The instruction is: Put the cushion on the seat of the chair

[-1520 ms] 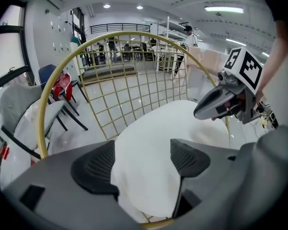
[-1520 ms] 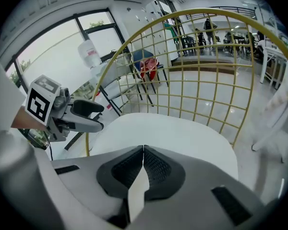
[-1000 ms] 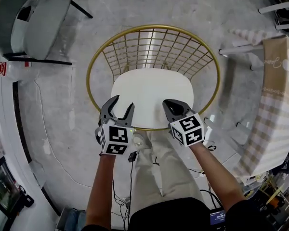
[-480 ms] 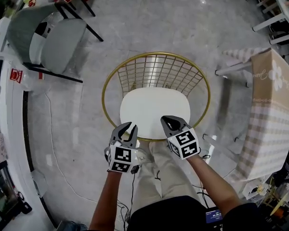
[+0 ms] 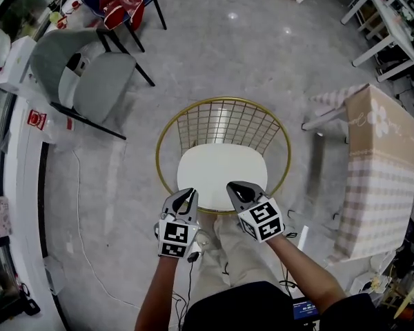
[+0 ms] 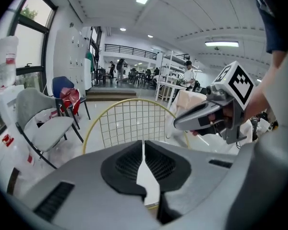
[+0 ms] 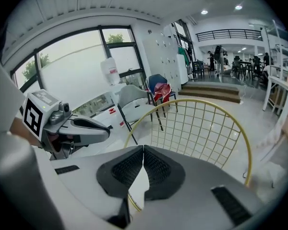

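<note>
White cushion (image 5: 221, 176) lies on chair (image 5: 221, 123) seat. Left tool (image 5: 187, 195) has just closed on nothing. Right tool (image 5: 236, 189) closed, empty; both at chair's front edge.

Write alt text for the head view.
A white cushion lies on the seat of a gold wire chair. Near its front edge, the left gripper and right gripper are both shut and empty, the left's fingers having just closed.

No legible text; cursive print on checked cloth (image 5: 381, 185) unreadable
</note>
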